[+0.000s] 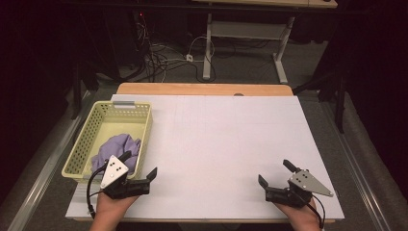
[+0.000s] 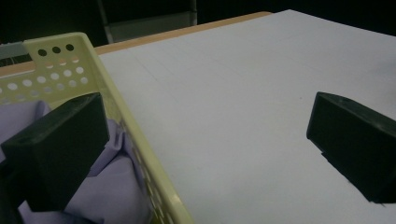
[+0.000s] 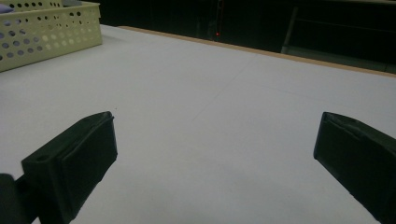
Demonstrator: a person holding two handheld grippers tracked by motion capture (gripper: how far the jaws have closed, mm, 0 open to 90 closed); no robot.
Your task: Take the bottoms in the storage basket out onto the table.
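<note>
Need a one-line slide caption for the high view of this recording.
Two hand-held grippers, left and right, rest open on a white table beside a yellow basket holding purple cloth.

The left gripper (image 1: 140, 164) sits low at the near left, held in the person's left hand (image 1: 111, 206) — its jaws stand wide apart with nothing between them, and the grey three-cornered plate on top tilts up. The right gripper (image 1: 274, 172) sits at the near right in the right hand (image 1: 303, 215), jaws likewise spread wide and empty — tips angled up and inward.
</note>
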